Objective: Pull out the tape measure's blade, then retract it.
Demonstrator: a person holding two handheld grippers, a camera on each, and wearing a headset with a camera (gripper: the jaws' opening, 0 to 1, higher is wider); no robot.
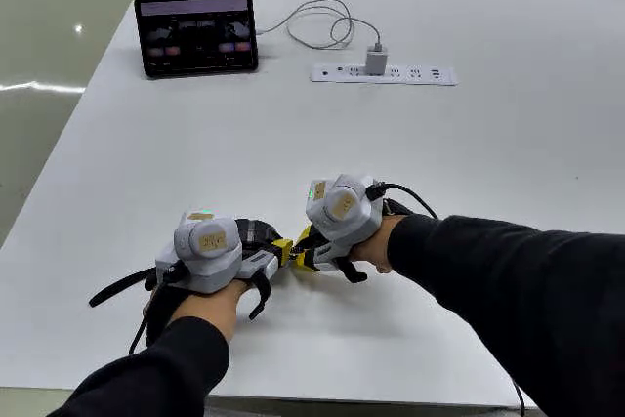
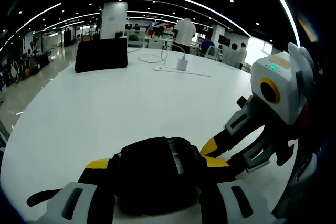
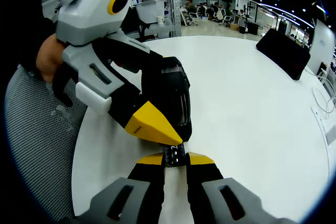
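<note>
A black tape measure (image 1: 254, 233) lies on the white table (image 1: 439, 163) near its front edge. My left gripper (image 1: 267, 245) is shut on the case, and in the left gripper view the case (image 2: 155, 174) sits between its yellow-tipped fingers (image 2: 97, 164). My right gripper (image 1: 302, 252) meets it from the right, tips almost touching the left one's. In the right gripper view its yellow tips (image 3: 202, 159) are shut on the blade's end hook (image 3: 173, 155) right at the case's mouth (image 3: 169, 98). Hardly any blade shows outside the case.
A dark tablet (image 1: 195, 33) stands at the back left. A white power strip (image 1: 383, 73) with a charger (image 1: 376, 59) and a looped white cable (image 1: 322, 26) lies behind the middle. The table's front edge (image 1: 342, 401) runs just under my arms.
</note>
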